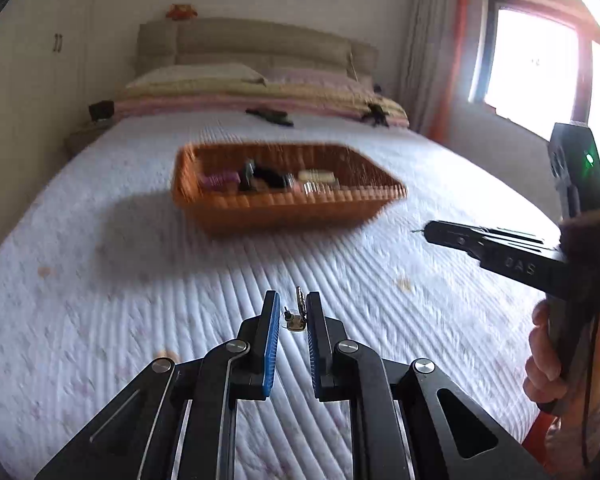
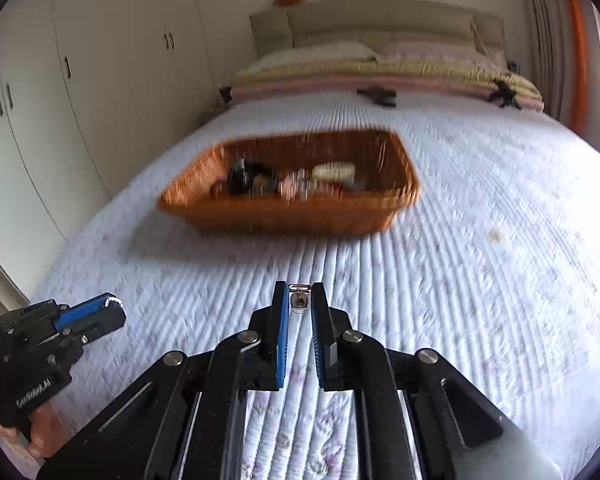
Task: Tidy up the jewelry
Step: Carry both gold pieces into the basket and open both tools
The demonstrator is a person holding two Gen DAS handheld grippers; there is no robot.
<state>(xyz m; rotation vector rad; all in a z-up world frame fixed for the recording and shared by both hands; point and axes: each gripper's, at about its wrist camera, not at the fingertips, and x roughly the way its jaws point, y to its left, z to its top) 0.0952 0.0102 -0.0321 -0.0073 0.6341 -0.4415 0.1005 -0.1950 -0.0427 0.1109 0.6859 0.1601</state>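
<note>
Left wrist view: the left gripper, jaws narrowly parted, pinched a small earring above the quilt. Right wrist view: the right gripper likewise clamped a small pendant; both should be released low inside the wicker basket ahead.

1. We read "DAS" in pale letters on the black arm of the right gripper, seen from the left wrist camera.
2. We read "GenRobot.AI" on the black body of the left gripper, seen from the right wrist camera.
</note>
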